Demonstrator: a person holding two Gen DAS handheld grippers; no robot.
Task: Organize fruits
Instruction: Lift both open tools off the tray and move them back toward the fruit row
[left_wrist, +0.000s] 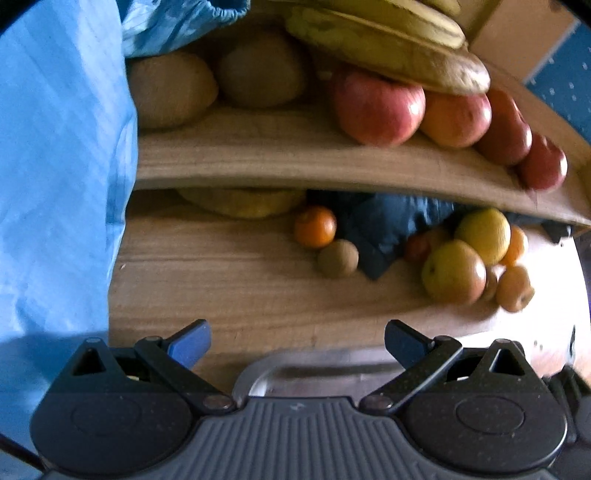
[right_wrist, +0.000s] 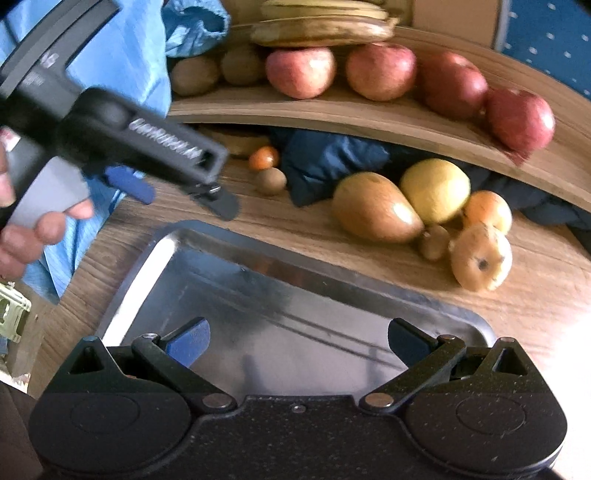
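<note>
A raised wooden shelf (right_wrist: 369, 122) carries kiwis (right_wrist: 195, 75), red apples (right_wrist: 301, 72) and bananas (right_wrist: 321, 31). On the table below lie a small orange (right_wrist: 263, 157), a kiwi (right_wrist: 271, 181), a mango (right_wrist: 375, 208), a yellow-green fruit (right_wrist: 436, 190) and a yellowish apple (right_wrist: 482, 258). A bare steel tray (right_wrist: 147, 258) sits in front. My left gripper (right_wrist: 184, 194) hangs open above the tray's far left corner, a hand on its handle. In its own view it (left_wrist: 297, 341) holds nothing. My right gripper (right_wrist: 299, 341) stands open over the tray's near side.
A dark blue cloth (right_wrist: 328, 162) lies under the shelf between the fruits. Light blue fabric (left_wrist: 55, 166) fills the left side. A cardboard box (left_wrist: 517, 37) and a blue patterned surface (left_wrist: 569, 81) stand behind the shelf.
</note>
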